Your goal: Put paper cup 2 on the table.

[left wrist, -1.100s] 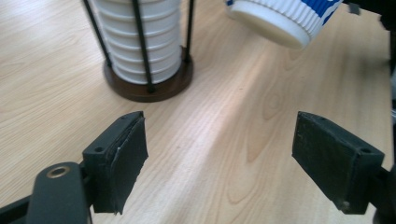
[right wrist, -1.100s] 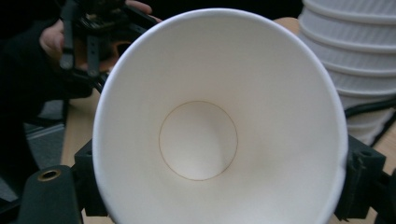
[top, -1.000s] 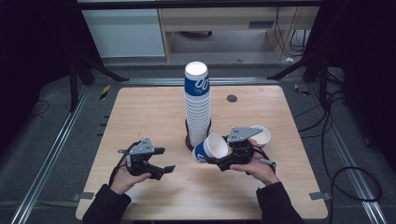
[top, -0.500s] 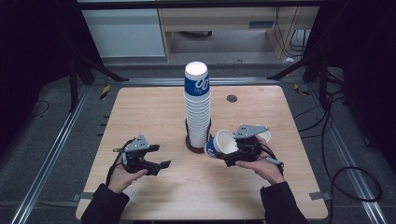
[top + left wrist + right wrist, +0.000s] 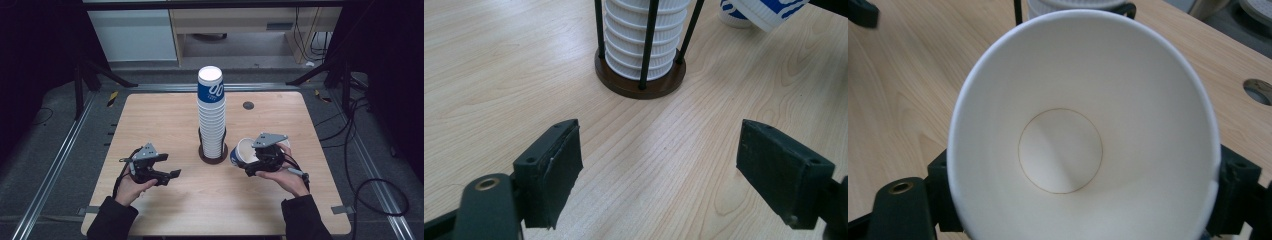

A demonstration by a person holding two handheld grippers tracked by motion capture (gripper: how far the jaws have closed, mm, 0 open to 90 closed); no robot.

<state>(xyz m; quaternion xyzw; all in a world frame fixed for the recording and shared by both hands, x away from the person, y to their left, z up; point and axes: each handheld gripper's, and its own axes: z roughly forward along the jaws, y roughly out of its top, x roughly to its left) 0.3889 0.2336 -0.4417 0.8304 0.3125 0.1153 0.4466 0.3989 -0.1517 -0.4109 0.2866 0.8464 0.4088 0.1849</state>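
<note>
Wooden counter (image 5: 165,120) had a small dark round hole (image 5: 248,105) near its far right. Metal rails (image 5: 55,165) ran alongside; black cables (image 5: 372,187) lay on grey floor (image 5: 30,135).

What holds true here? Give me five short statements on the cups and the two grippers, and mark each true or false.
1. The right gripper holds a paper cup between its fingers. True.
2. The left gripper grips a cup as well. False: its fingers stand wide apart over bare table.
3. The tall stack of cups stands in a holder with a round dark base and thin black rods. True.
4. The held cup is full of liquid. False: the right gripper view looks into an empty white inside.
5. The stack has toppled onto the table. False: it stands upright between the two grippers.
</note>
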